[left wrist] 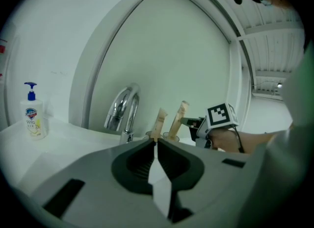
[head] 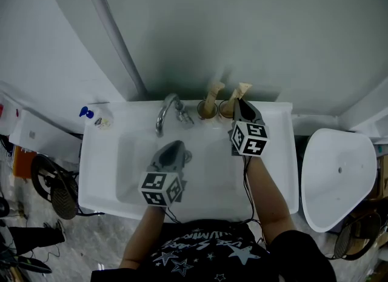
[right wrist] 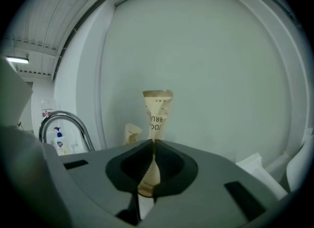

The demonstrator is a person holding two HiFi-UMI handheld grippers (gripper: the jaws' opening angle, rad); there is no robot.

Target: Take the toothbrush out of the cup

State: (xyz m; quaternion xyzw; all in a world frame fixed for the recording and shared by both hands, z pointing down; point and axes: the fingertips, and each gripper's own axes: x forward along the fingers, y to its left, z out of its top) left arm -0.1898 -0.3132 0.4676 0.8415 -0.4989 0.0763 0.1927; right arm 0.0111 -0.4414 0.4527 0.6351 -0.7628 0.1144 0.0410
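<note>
Gripping now: my right gripper pinches the paper-wrapped toothbrush low on its wrapper.
Toothbrush place: I judge its lower end is barely clear of the right cup, on the sink's back ledge.
Left gripper: pressed together, empty, over the basin.
Slip risk: the thin wrapper may slide between my jaws.
Tipping risk: a slanted pull could topple the cup or knock the neighbouring toothbrush.

The left tool has its jaws together, nothing between them. Beyond its tips a chrome tap rises from the sink ledge. Right of the tap lean a paper-wrapped left toothbrush and right toothbrush, with the right tool touching the latter. A soap bottle stands at the far left
</note>
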